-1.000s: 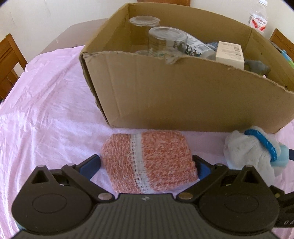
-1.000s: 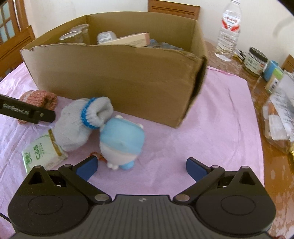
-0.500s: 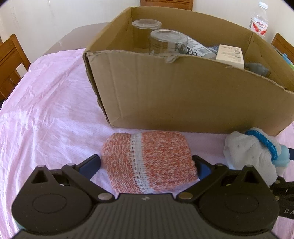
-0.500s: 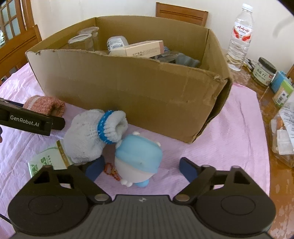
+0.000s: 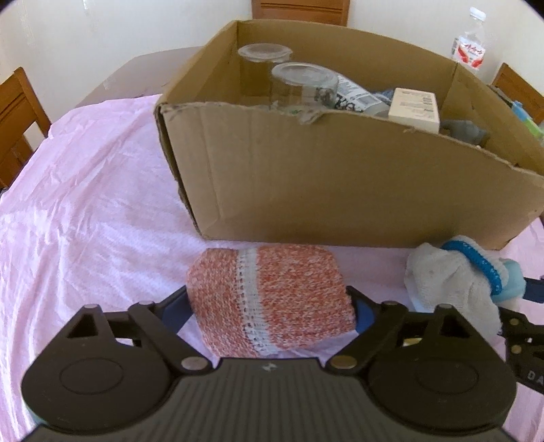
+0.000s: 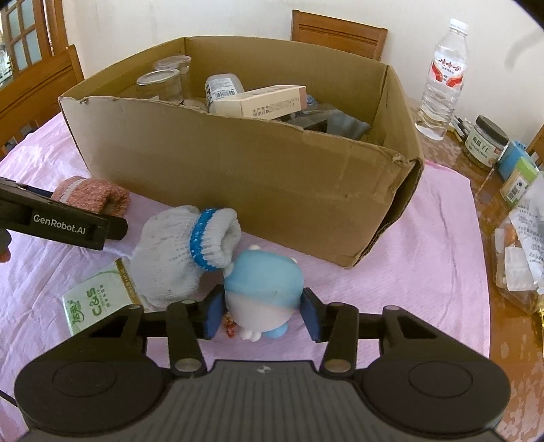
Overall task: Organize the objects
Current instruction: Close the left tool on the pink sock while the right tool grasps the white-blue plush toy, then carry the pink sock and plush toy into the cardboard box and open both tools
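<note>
The desk (image 6: 442, 217) is covered with a pink cloth (image 5: 85, 190), and wooden chairs (image 6: 338, 32) stand around it. On the cloth sits a large open cardboard box (image 6: 272, 170), which already holds two glass jars (image 5: 302, 85), a labelled bottle lying on its side (image 6: 222, 88), a pale carton (image 6: 268, 102) and some grey fabric (image 6: 343, 124). Beyond the box's right end, on bare wood, stand a clear water bottle (image 6: 442, 81), a lidded jar (image 6: 488, 142) and several small packets (image 6: 518, 180).

In front of the box, on the cloth, lies a rolled orange-and-white knitted sock (image 5: 268, 299). The left gripper (image 5: 268, 306) straddles it; its jaws are closing, with the blue pads at the roll's two sides, though whether they already press on it I cannot tell. Just beside the sock to the right is a bundled white glove with a blue cuff (image 6: 183, 251), and a green tissue packet (image 6: 98, 302) lies partly under the glove.

Touching the glove's cuff is a small blue-and-white toy figure (image 6: 263, 292), close to the box's front wall. The right gripper (image 6: 261, 314) is clamped on this toy, one pad on each side of its body.
</note>
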Demonstrator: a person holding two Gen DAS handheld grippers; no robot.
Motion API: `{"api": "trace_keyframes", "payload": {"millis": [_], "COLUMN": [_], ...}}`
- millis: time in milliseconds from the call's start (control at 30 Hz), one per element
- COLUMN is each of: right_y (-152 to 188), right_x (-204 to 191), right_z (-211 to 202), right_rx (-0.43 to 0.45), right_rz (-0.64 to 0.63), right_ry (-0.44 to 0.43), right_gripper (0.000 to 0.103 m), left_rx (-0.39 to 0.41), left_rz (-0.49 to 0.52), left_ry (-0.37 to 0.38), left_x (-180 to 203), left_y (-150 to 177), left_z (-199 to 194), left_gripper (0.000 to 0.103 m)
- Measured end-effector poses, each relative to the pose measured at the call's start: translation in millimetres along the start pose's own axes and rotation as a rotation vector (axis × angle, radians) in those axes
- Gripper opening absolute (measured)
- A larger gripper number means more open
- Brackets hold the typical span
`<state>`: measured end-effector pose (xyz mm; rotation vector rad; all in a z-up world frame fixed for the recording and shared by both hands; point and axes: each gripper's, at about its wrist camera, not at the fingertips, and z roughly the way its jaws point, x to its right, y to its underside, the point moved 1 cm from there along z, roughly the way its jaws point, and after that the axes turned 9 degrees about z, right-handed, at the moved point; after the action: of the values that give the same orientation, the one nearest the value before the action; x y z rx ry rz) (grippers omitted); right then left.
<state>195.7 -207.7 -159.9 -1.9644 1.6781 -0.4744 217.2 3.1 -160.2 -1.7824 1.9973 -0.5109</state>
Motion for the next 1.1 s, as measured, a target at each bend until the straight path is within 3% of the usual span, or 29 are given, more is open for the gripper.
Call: {"api": "trace_keyframes", "payload": {"millis": [267,433,700,1100], "right_y": [-4,-6,-11,-45], "right_x": [0,1,7,12], "right_z": [5,4,-21,-71], "right_rx": [0.0,-0.008,0.008,0.04], "right_rz": [-0.011,-0.005,-0.039,-0.076], "right_ry": [0.001,-0.014,-0.028,-0.073], "right_gripper": [0.055,0.051,0.05,0.05], "left_rx": [0.0,0.012,-0.005,0.033], "left_rz": [0.009,0.018,0.109,0.249], "left_ry": [0.024,0.069,0.117,0.228], "left_x": [-7,-14,-16,-28], "left_y": [-6,-7,-8,-39], "left_z": [-1,-9,-22,-86], "left_gripper": [0.086,0.08,0.075,0.075]}}
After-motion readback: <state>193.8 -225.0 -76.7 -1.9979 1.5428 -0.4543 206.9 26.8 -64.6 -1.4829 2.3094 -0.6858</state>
